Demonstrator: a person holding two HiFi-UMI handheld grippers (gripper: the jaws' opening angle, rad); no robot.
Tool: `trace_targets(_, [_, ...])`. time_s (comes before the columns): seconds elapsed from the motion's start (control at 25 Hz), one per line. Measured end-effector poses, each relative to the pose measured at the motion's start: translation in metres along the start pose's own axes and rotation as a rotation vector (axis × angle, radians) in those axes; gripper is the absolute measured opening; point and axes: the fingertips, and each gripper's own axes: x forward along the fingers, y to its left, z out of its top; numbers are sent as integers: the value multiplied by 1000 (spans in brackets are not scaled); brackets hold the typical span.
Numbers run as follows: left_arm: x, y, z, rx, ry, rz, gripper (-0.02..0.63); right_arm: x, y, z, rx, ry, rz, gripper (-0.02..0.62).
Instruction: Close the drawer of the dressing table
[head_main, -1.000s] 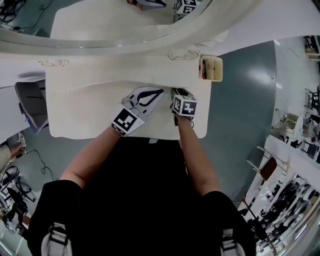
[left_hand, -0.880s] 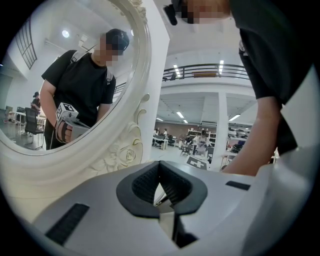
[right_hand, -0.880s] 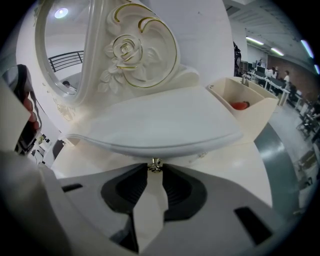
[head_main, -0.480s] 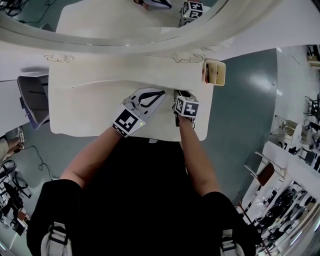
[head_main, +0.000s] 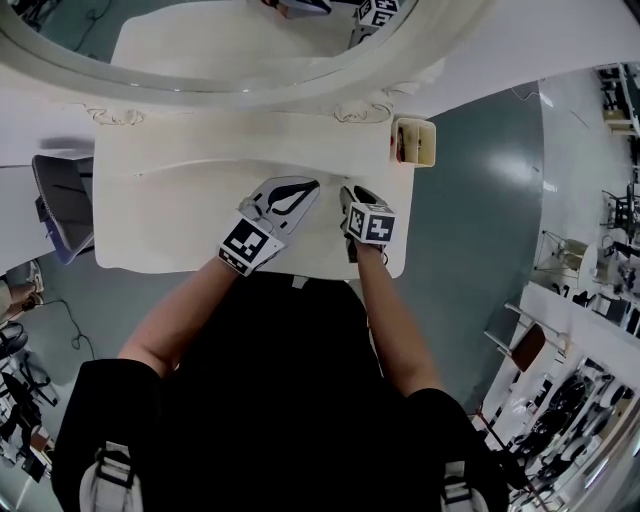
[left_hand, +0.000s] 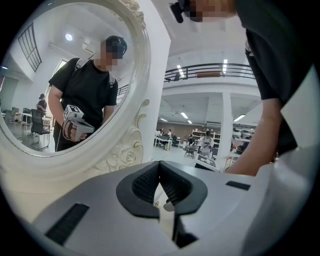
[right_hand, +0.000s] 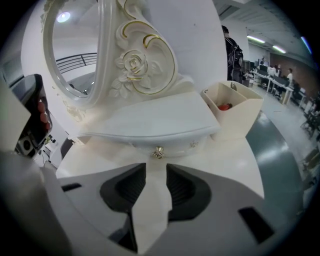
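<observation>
Right tongs (right_hand: 156, 168) had just been opening, jaws apart; small gold knob (right_hand: 158, 152) of curved white drawer (right_hand: 170, 139) just beyond tips, untouched. Left tongs (left_hand: 159, 166) closed. Cream open box (right_hand: 240, 107) ahead-right of right tongs held small red item (right_hand: 226, 106).

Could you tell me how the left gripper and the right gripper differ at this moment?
The left gripper has its jaws together; the right gripper has them apart, having just been opening, with the drawer knob just beyond the tips, not between them. The left gripper looks roughly level toward the mirror; the right gripper tilts down at the drawer. Both are empty and sit over the dressing table.
</observation>
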Motion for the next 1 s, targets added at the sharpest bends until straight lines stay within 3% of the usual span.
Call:
trace_targets(0.24, [-4, -27, 8, 10, -7, 27, -6, -52, 6, 2, -42, -107, 93, 95])
trace_targets(0.44, [-12, -55, 26, 19, -32, 66, -6, -121, 25, 32, -161, -305, 177, 3])
trace_targets(0.68, [-18, -87, 56, 28, -66, 112, -6, -209, 57, 64, -291, -507, 298, 2])
trace_targets(1.0, [-22, -124, 95, 36, -96, 144, -6, -303, 82, 87, -414, -659, 417, 2])
